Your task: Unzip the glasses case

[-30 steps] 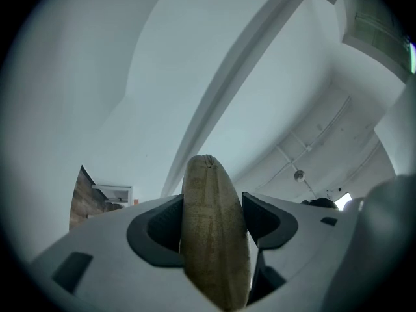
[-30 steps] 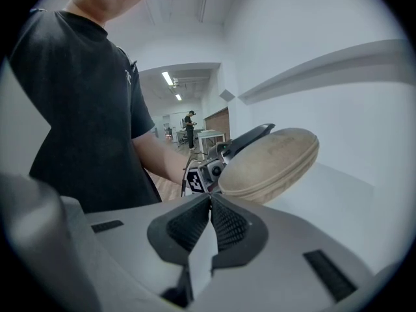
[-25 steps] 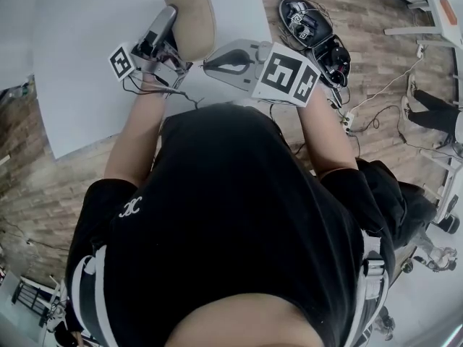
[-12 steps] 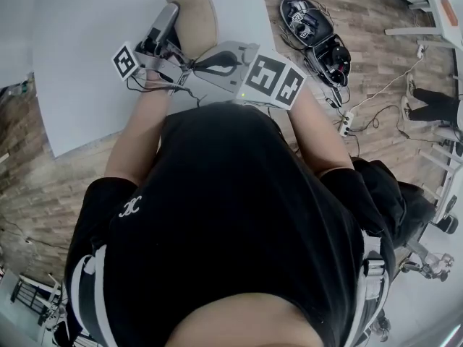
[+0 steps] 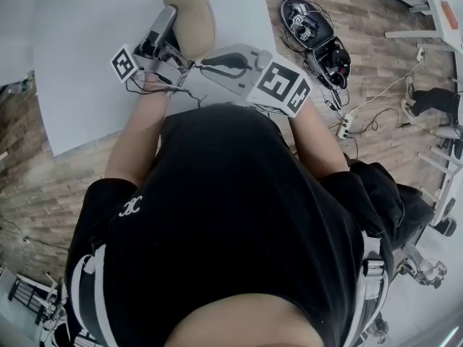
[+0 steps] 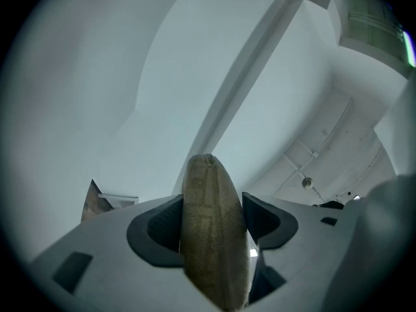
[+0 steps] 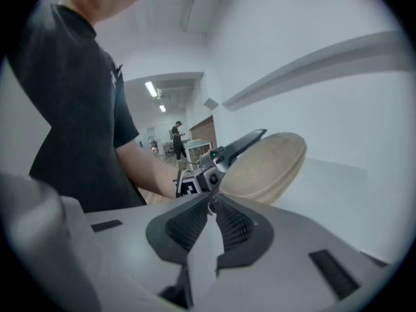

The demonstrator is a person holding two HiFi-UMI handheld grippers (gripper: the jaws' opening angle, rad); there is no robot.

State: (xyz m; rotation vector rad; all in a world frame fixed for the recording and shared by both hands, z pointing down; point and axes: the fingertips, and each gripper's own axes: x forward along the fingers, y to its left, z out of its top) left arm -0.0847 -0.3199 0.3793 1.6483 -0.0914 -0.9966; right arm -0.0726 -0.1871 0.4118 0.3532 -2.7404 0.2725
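Head view: the glasses case [image 5: 189, 16], tan and oval, is held above the far part of the white table [image 5: 79, 71]. The left gripper [image 5: 168, 22] holds the case at its left edge. The right gripper [image 5: 201, 62] points at the case's near edge, with its marker cube [image 5: 282, 85] towards the person's body. An open black box [image 5: 318, 38] with cables lies on the wooden floor [image 5: 376, 56], right of the table.

Left gripper view: the jaws are clamped on the case, which stands edge-on between the two dark pads [image 6: 159, 229]. The case's seam faces the camera, and both pads touch its sides.

Right gripper view: the jaws are pressed together at their tips, with a narrow V-shaped gap behind the tips. They pinch a small pale tab, the zipper pull [image 7: 210, 205], at the case's edge. The tan shell of the case shows just beyond the tips, to the right. The left gripper is just behind the tips, against the case. The person's forearm [image 7: 146, 168] is at the left.
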